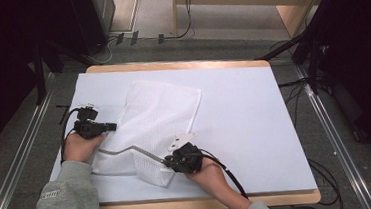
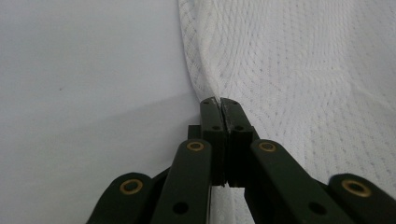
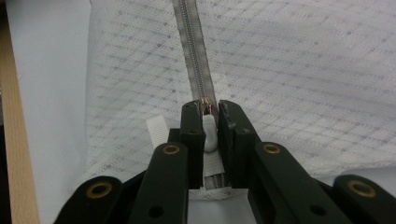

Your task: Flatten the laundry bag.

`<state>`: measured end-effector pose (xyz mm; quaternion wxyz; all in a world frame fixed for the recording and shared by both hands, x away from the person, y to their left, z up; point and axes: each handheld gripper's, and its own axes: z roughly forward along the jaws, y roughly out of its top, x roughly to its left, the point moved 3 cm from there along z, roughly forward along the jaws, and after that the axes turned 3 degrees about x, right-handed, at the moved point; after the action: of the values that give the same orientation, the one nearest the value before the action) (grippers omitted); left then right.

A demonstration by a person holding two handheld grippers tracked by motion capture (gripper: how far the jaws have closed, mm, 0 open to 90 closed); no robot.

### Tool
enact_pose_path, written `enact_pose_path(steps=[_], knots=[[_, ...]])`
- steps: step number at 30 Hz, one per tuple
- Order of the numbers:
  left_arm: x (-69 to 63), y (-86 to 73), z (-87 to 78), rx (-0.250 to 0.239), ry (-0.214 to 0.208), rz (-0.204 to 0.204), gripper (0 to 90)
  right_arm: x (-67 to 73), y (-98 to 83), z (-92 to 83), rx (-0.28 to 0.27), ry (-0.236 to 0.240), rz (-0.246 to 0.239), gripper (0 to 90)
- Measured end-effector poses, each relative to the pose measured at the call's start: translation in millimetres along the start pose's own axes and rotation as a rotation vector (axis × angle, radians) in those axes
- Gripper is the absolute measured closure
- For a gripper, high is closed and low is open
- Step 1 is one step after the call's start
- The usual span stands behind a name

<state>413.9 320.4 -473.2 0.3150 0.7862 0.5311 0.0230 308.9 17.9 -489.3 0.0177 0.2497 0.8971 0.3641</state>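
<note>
Mesh bag (image 1: 155, 122) lies left of centre in the high view. Left gripper (image 2: 219, 103) is clenched on its edge; right gripper (image 3: 210, 112) grasps the zipper pull (image 3: 209, 133).

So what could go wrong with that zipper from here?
The right claw grips only the small zipper pull, so it could slip off under a tug. The left claw pinches just the edge of the white mesh bag; that thin fabric might slide free or stretch, letting the bag bunch up. Loose mesh beside the zipper could also catch in the slider.
</note>
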Motion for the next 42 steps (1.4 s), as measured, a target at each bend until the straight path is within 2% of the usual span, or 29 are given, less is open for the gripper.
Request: enact_pose_path(steps=[6,9,13,20,24,27,31,32,34,36,37,39,40,41,42], knots=[[-0.2,0.1,-1.3,0.0,-0.017,-0.01,90.0,-3.4,-0.1,-3.6,0.026,0.014,0.023,83.1],[-1.2,-0.1,-1.2,0.006,-0.028,-0.009,90.0,-8.6,-3.1,-9.3,0.047,0.016,0.018,83.1],[-8.0,0.2,-0.3,-0.007,-0.071,-0.024,90.0,-20.6,-10.8,-21.1,0.075,0.005,0.027,83.2],[-33.1,-7.0,0.3,0.01,-0.101,0.029,90.0,-47.6,-28.9,-46.9,0.111,-0.027,0.075,83.2],[-43.6,-11.3,4.7,0.041,-0.121,0.046,89.4,-55.5,-40.8,-65.0,0.108,-0.043,0.089,83.2],[-46.7,-11.4,2.0,0.024,-0.125,0.054,84.0,-58.5,-50.3,-76.5,0.108,-0.058,0.09,83.1],[-43.0,-5.1,-5.0,-0.034,-0.114,0.038,78.4,-64.9,-60.8,-84.4,0.109,-0.062,0.094,83.2],[-41.9,-2.7,-5.8,-0.046,-0.11,0.032,77.9,-65.3,-63.0,-86.4,0.119,-0.059,0.108,90.0],[-40.8,2.6,-4.4,-0.053,-0.087,0.036,77.0,-66.5,-66.2,-88.5,0.128,-0.058,0.117,90.0],[-41.2,8.4,-0.3,-0.061,-0.085,0.036,75.3,-67.2,-68.6,-89.5,0.126,-0.055,0.121,90.0],[-42.2,11.8,1.7,-0.068,-0.085,0.038,75.4,-67.8,-68.9,-90.3,0.12,-0.056,0.13,90.0],[-43.8,20.2,6.0,-0.075,-0.082,0.051,75.6,-70.7,-66.9,-91.8,0.08,-0.059,0.149,88.9],[-43.8,24.3,8.0,-0.075,-0.075,0.062,77.2,-75.1,-63.3,-92.0,0.049,-0.075,0.16,88.0],[-43.1,27.4,9.8,-0.082,-0.069,0.065,77.2,-75.1,-63.3,-92.0,0.049,-0.075,0.16,88.0],[-40.6,32.8,13.5,-0.085,-0.071,0.054,78.2,-77.1,-61.7,-91.8,0.038,-0.079,0.166,87.8]])
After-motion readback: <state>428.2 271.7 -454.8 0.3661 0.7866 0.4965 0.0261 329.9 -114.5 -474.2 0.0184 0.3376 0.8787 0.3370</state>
